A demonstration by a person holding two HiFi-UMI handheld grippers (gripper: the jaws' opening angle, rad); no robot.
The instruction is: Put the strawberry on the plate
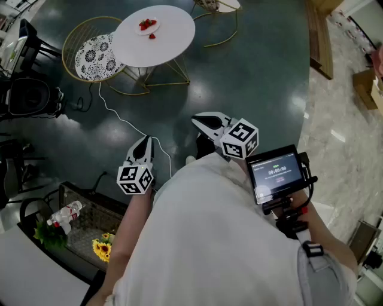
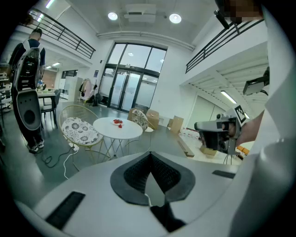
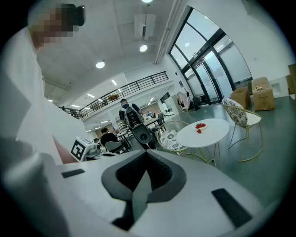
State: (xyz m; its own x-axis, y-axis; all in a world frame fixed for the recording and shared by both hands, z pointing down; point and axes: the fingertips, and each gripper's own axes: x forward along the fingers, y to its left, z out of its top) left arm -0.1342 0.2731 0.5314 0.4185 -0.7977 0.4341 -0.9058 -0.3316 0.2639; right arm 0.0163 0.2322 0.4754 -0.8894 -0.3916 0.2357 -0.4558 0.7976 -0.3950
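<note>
A round white table (image 1: 173, 30) stands far ahead across the dark floor. On it sits a small white plate (image 1: 147, 25) with red strawberries, and one loose strawberry (image 1: 152, 36) lies just beside the plate. Both grippers hang in front of the person's body, well short of the table. My left gripper (image 1: 145, 139) is shut and empty, and its view shows the table (image 2: 121, 131) and plate (image 2: 117, 122) in the distance. My right gripper (image 1: 198, 120) also has its jaws together with nothing in them. The right gripper view shows the plate (image 3: 200, 125) and the loose strawberry (image 3: 199, 131).
A gold wire chair with a patterned cushion (image 1: 94, 57) stands left of the table, and another chair (image 1: 218, 7) behind it. A white cable (image 1: 122, 119) runs across the floor. A dark stand with a bottle and sunflowers (image 1: 72, 224) is at lower left. A person (image 2: 28, 60) stands far left.
</note>
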